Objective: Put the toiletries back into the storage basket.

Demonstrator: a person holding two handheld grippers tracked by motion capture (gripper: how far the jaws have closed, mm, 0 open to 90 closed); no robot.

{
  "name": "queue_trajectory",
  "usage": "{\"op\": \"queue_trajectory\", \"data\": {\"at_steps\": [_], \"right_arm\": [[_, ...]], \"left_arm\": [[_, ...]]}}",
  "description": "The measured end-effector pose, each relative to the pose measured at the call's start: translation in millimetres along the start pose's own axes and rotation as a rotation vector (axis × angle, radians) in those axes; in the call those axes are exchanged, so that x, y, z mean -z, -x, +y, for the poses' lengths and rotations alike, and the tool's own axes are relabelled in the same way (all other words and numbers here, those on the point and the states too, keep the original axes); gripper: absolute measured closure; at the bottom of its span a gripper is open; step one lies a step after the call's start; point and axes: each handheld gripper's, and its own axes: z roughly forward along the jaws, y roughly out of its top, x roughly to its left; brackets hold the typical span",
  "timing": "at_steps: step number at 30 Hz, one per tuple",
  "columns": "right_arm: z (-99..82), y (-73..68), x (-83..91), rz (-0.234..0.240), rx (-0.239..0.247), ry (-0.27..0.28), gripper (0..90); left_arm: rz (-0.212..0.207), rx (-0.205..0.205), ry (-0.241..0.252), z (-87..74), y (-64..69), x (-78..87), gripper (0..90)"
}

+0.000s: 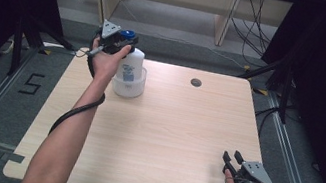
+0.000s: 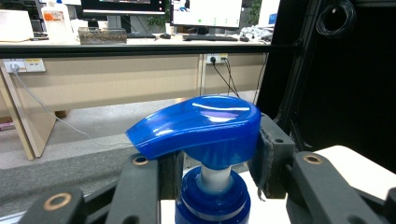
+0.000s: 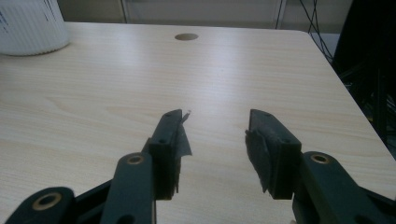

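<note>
The pump bottle (image 1: 130, 68) is seen at about eleven o'clock on the table (image 1: 168, 138), standing upright inside a clear cup (image 1: 128, 85). Its blue pump head (image 2: 201, 128) is grasped between the jaws of the left gripper (image 1: 122, 39). The right gripper (image 1: 234, 159) is held low at about five o'clock, released, with nothing between its jaws.

White pump bottle (image 1: 130, 68) (blue pump head (image 2: 201, 126)) upright in a clear cup (image 1: 127, 87), table's far left
</note>
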Motion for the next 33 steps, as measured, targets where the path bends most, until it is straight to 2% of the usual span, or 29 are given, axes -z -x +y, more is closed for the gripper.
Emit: {"op": "queue_trajectory", "data": {"at_steps": [5, 6, 9, 11, 12, 13, 16, 17, 19, 23, 24, 26, 30, 31, 33], "right_arm": [[-0.2, -0.3, 0.6, -0.010, 0.000, -0.008, 55.8], [-0.3, 0.8, 0.1, -0.004, 0.012, 0.004, 55.7], [-0.2, 1.4, 0.7, -0.007, 0.016, 0.003, 55.7], [-0.6, -0.7, 1.2, 0.001, -0.024, 0.005, 55.6], [-0.4, -0.7, 1.9, -0.006, -0.024, -0.002, 55.6], [0.0, 2.4, 1.3, 0.009, 0.004, 0.002, 55.6], [-0.1, 0.9, 1.9, 0.001, -0.003, 0.000, 55.4], [-0.2, 0.9, 1.3, 0.014, -0.006, 0.001, 55.4], [-0.4, 1.4, 1.7, -0.003, 0.003, 0.003, 55.3], [-0.6, 1.2, 0.9, 0.020, -0.003, 0.009, 54.8], [-0.5, 1.4, 1.3, -0.009, 0.017, 0.018, 54.7], [-0.6, 1.6, 0.9, -0.011, 0.024, 0.022, 54.4], [-0.8, -0.3, 0.4, -0.005, 0.007, 0.017, 54.1], [-0.8, -0.3, 0.4, -0.005, 0.009, 0.016, 54.0], [-0.8, -0.3, 0.5, -0.006, 0.009, 0.017, 54.0]], "left_arm": [[0.001, -0.030, 0.004, -2.2, 2.1, 2.8, 58.5], [0.008, -0.037, -0.002, -2.5, 2.5, 2.9, 56.9], [0.016, -0.036, -0.007, -4.7, 2.5, 2.5, 50.2], [0.025, -0.037, -0.006, -5.6, 2.3, 2.6, 44.1], [0.030, -0.043, -0.012, -5.9, 2.4, 2.7, 40.9], [0.033, -0.045, -0.015, -6.6, 2.5, 2.9, 38.1], [0.036, -0.046, -0.005, -7.2, 2.4, 4.3, 31.1], [0.036, -0.042, -0.003, -7.1, 2.6, 5.2, 29.9], [0.039, -0.046, -0.011, -6.8, 1.8, 7.2, 26.2], [0.041, -0.052, -0.021, -6.7, -0.5, 13.8, 23.4], [0.041, -0.055, -0.024, -6.7, -1.0, 15.1, 22.7], [0.034, -0.060, -0.030, -7.3, -1.3, 19.1, 22.3], [0.022, -0.061, -0.037, -9.4, -1.3, 27.0, 21.6], [0.022, -0.050, -0.035, -10.6, -1.2, 29.7, 21.6], [0.029, -0.054, -0.034, -13.2, -1.3, 35.9, 21.9]]}}
